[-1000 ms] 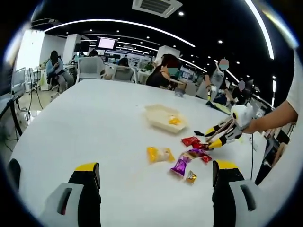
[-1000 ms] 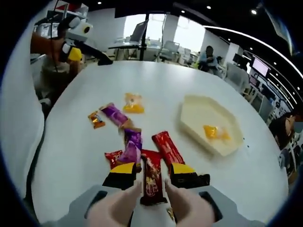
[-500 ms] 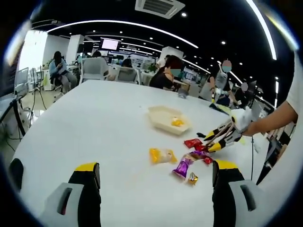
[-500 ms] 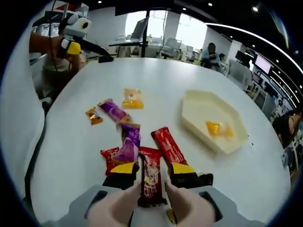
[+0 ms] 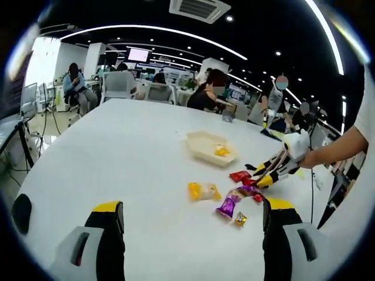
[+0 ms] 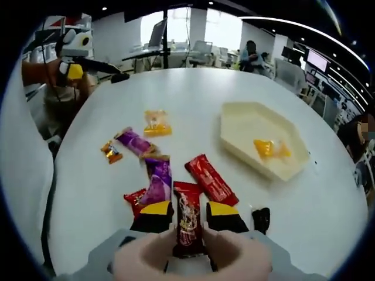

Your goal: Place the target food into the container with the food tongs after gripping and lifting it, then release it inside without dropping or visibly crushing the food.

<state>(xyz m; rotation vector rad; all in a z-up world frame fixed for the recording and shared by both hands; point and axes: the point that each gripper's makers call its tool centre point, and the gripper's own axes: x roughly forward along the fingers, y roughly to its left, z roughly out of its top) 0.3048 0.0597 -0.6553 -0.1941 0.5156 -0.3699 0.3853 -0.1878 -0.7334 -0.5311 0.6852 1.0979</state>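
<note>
1. In the right gripper view the right gripper (image 6: 188, 217) has its jaws closed narrow on a dark red snack bar (image 6: 188, 227), which runs lengthwise between the two yellow-tipped jaws.
2. The cream hexagonal container (image 6: 243, 120) lies toward the counter's right side in that view, well apart from the held bar, with bare white counter (image 6: 193, 88) between its rim and the counter's far edge.
3. One orange wrapped sweet (image 6: 269, 147) lies inside the container near its right wall.
4. A second red snack bar (image 6: 211, 179) lies slanted just beyond the right jaw, between the gripper and the container.
5. A purple wrapper (image 6: 156, 179) lies just beyond the left jaw, and a small red wrapper (image 6: 134, 201) sits beside that jaw.
6. Farther out lie another purple wrapper (image 6: 135, 141), a small gold sweet (image 6: 111, 151) and an orange packet (image 6: 156, 122), loosely spaced.
7. A small black object (image 6: 261, 219) lies on the counter just right of the right jaw.
8. In the left gripper view the left gripper (image 5: 188, 225) hangs with its jaws wide apart and holding nothing, over a broad bare stretch at the counter's near edge, well apart from the wrappers.
9. People sit at desks beyond the counter's far edge (image 5: 152, 100).
</note>
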